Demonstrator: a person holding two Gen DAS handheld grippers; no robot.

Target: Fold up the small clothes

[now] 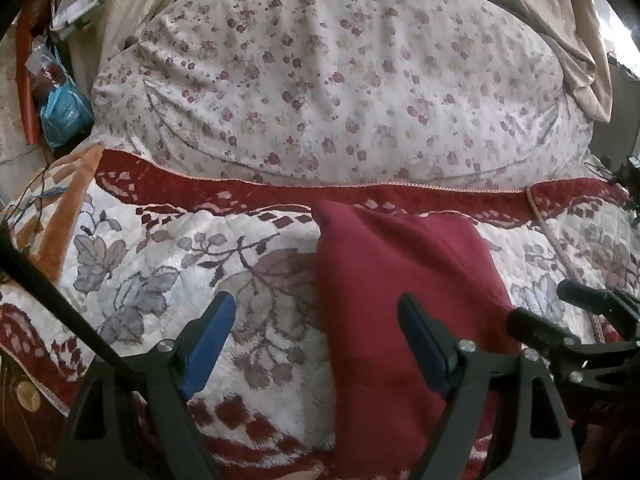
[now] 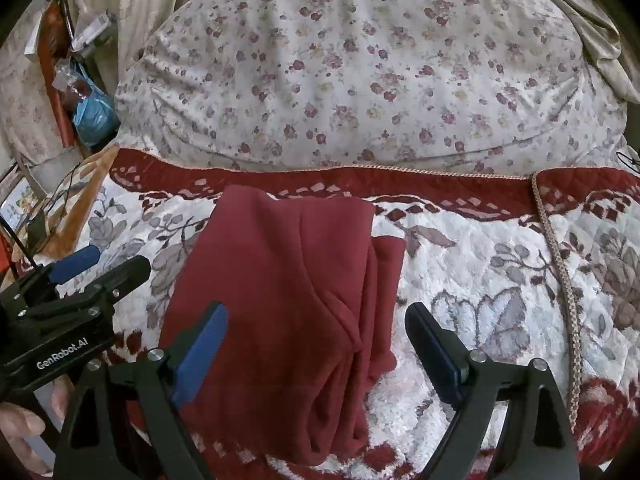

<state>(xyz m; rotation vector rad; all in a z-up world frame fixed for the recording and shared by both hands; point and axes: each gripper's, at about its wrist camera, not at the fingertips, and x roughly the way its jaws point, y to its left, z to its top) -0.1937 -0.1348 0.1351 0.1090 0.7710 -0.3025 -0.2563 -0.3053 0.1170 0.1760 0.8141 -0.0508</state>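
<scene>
Item: dark red garment (image 2: 288,300) — folded, lying flat on the floral bed blanket (image 2: 480,264), just below its red border | left hand-held gripper (image 1: 316,332): fingers spread, holding nothing | right hand-held gripper (image 2: 316,340): fingers spread above the garment — contact unclear | behind: flowered pillow (image 1: 320,80)

garment (image 1: 400,300) bottom cut off, hand (image 2: 24,432) cropped

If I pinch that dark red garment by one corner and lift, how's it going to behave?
The dark red garment looks like soft fleece, already folded in layers, so it would probably droop and unfold. Its fuzzy surface suggests it won't slip from the pads. On the plush blanket, pushing would likely bunch it rather than slide it.
</scene>
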